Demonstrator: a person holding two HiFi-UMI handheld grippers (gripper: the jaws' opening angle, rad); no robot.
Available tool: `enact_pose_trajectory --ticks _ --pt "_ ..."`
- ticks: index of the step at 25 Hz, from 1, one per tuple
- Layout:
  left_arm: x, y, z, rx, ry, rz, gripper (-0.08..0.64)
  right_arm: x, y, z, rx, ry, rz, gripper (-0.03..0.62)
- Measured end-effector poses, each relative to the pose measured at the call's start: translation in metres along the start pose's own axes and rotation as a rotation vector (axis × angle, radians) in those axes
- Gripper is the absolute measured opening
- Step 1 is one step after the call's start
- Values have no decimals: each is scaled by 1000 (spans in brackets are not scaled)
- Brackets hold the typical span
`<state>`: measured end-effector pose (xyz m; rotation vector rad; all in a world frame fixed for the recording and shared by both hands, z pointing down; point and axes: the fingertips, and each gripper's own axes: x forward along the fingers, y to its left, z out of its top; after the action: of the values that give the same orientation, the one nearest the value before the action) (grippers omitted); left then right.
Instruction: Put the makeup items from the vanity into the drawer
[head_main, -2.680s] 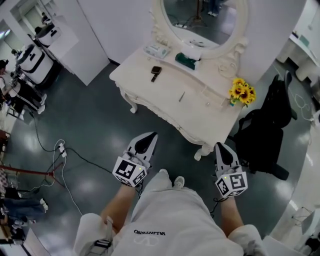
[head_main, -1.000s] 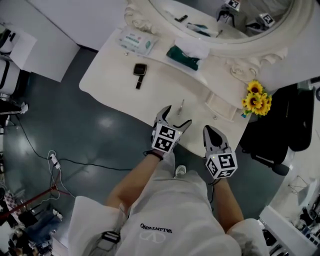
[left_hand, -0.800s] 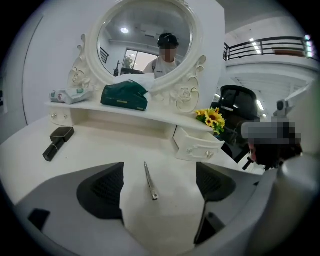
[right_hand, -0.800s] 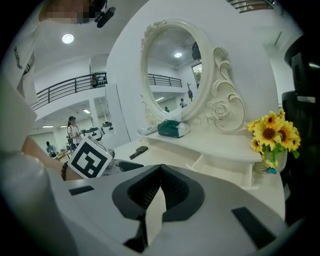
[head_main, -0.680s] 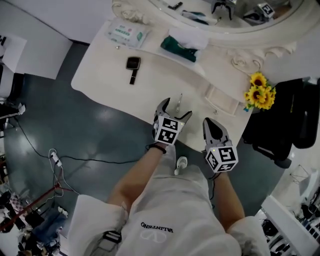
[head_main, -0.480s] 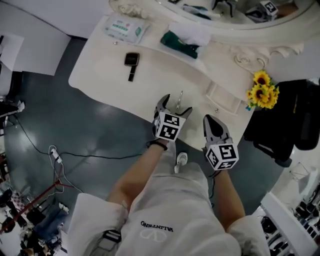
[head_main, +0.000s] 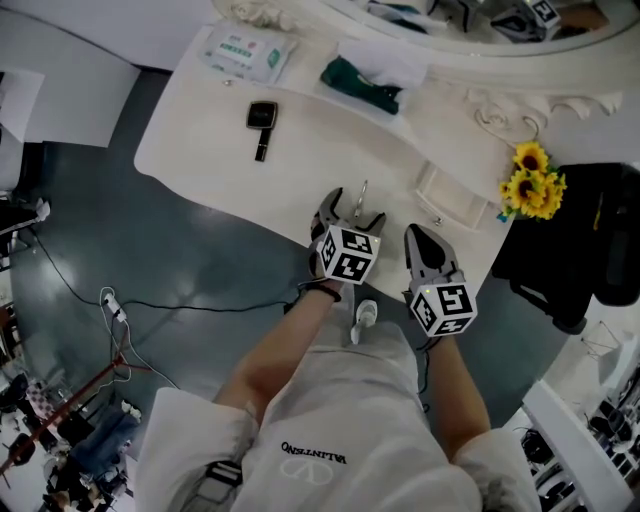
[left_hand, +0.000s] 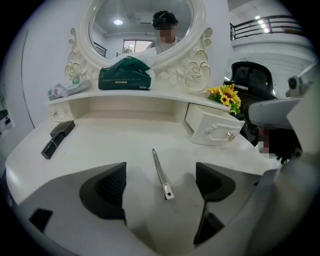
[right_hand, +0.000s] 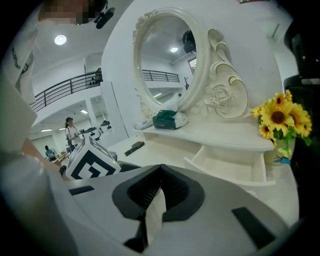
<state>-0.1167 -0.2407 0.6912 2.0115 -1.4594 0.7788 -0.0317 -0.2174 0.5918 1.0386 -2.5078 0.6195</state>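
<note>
Both jaws of the left gripper (left_hand: 160, 187) are standing wide apart astride the thin silver metal makeup stick (left_hand: 159, 170) lying flat, risking a skidding, glancing pinch, while the right gripper (right_hand: 159, 187) is hanging closed, empty.

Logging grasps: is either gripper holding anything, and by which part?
Nothing. The left gripper is open, a silver stick lying untouched between its jaws; the right gripper is shut, empty.

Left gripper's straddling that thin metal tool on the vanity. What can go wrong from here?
1. The thin metal tool lies flat on the vanity top, between the open jaws of the left gripper; the pads may close above it or slip off.
2. It sits slightly askew to the jaws, so closing could spin it.
</note>
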Motion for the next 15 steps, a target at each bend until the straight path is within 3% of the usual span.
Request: enact_pose_trajectory --ticks 2,4,9,15 --pt "0 2 0 7 2 23 420 0 0 0 -3 0 1 12" --pt "0 7 -1 5 4 49 359 -1 0 1 -3 -1 0 12" --pt "-1 5 -1 26 5 56 334 -5 1 -1 3 -1 -2 12" --pt "-1 -13 0 79 11 27 177 -11 1 -2 8 -5 -5 12"
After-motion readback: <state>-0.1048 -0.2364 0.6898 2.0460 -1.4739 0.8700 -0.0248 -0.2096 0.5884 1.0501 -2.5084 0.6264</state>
